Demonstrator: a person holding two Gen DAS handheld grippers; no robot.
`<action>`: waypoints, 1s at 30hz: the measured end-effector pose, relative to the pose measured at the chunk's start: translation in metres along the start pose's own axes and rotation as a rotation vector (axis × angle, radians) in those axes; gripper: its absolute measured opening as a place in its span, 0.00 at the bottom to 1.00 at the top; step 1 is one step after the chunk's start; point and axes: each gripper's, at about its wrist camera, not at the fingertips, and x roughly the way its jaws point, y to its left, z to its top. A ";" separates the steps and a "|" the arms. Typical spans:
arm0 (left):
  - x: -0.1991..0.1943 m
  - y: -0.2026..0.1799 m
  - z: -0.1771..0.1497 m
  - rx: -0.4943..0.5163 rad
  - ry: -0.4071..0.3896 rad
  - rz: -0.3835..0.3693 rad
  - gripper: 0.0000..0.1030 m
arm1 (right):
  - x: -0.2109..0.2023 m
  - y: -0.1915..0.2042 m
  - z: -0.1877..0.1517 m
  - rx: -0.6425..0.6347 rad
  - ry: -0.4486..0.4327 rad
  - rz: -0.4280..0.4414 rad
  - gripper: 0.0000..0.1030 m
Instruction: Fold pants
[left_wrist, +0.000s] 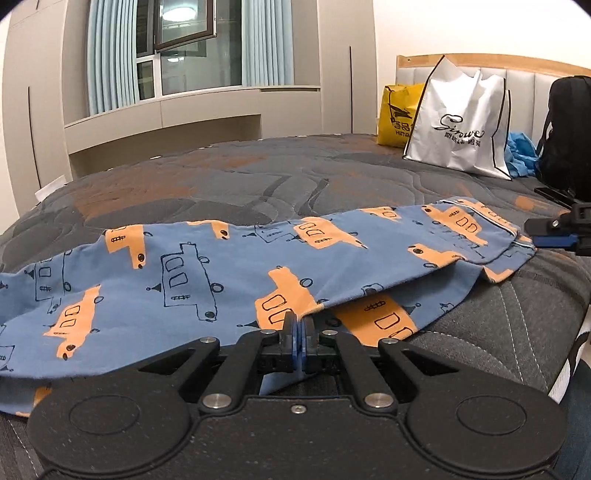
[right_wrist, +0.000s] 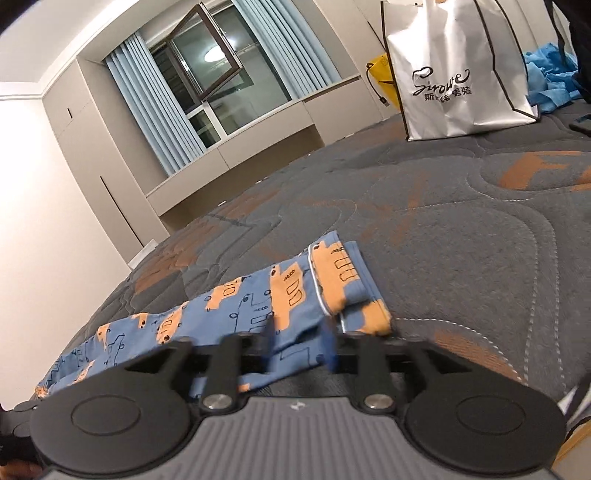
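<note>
Blue pants (left_wrist: 221, 273) with an orange vehicle print lie folded lengthwise along the near edge of a grey quilted bed (left_wrist: 258, 177). My left gripper (left_wrist: 298, 332) is shut on the pants' near edge, mid-length. The right gripper shows at the far right of the left wrist view (left_wrist: 554, 236), by the leg cuffs. In the right wrist view the pants (right_wrist: 258, 302) stretch away to the left. My right gripper (right_wrist: 301, 339) is open, its blue fingers either side of the cloth near the cuffs, blurred by motion.
A white shopping bag (left_wrist: 461, 125), a yellow bag (left_wrist: 395, 114), crumpled blue cloth (left_wrist: 521, 151) and a black backpack (left_wrist: 565, 129) stand at the headboard. A dark phone (left_wrist: 550, 192) lies near the backpack. The bed edge runs just under the grippers.
</note>
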 end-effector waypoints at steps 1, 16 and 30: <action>0.000 0.000 0.000 -0.001 -0.002 0.002 0.01 | -0.003 -0.001 0.001 -0.008 -0.015 -0.003 0.52; 0.000 0.000 -0.001 -0.011 -0.011 0.018 0.02 | 0.044 -0.006 0.027 -0.135 0.063 -0.094 0.33; -0.015 -0.007 0.012 0.071 -0.054 0.047 0.00 | 0.002 -0.012 0.025 -0.154 -0.002 -0.089 0.05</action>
